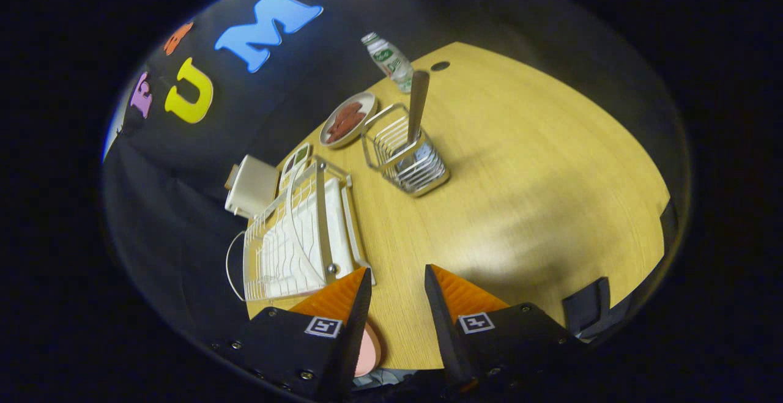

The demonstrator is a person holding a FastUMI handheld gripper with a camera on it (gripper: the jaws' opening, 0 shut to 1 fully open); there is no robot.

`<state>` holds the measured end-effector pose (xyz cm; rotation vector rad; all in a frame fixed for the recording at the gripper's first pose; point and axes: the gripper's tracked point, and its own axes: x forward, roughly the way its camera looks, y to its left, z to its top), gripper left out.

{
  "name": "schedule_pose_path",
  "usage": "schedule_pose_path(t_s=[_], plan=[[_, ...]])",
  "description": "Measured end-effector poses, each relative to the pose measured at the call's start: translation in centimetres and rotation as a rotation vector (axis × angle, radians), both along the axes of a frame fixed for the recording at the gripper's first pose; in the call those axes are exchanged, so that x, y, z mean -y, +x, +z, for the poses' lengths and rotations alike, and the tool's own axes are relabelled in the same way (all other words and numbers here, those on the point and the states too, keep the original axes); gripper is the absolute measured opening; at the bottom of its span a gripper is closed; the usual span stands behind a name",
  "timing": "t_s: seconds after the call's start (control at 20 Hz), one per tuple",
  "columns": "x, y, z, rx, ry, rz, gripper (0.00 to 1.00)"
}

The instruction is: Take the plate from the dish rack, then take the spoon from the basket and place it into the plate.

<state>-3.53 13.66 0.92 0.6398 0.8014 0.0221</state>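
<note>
My gripper is open above the wooden table, with nothing between its fingers. A pink plate lies flat on the table below the left finger, mostly hidden by it. The white wire dish rack stands just ahead of the left finger and holds no plate. Farther off, beyond the fingers, a wire basket holds a spoon standing upright, its wooden handle sticking out of the top.
A round dish with red-brown food sits behind the basket, and a small bottle stands beyond it. A white box lies behind the rack. A round hole marks the table's far end.
</note>
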Motion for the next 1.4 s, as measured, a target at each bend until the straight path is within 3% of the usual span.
schedule_pose_path(t_s=[0.2,0.4,0.9,0.95,1.1,1.15,1.4], plan=[[3.6,3.7,2.5,0.119,-0.086,-0.146,0.55],[5.1,7.0,3.2,0.176,-0.093,-0.252,0.55],[6.0,13.2,0.4,0.173,-0.054,-0.377,0.52],[6.1,13.9,0.3,0.176,-0.047,-0.387,0.21],[6.3,14.7,-0.7,0.151,-0.032,-0.402,0.20],[5.7,14.5,-0.5,0.147,-0.020,-0.398,0.10],[6.1,14.2,0.8,0.153,0.011,-0.386,0.10]])
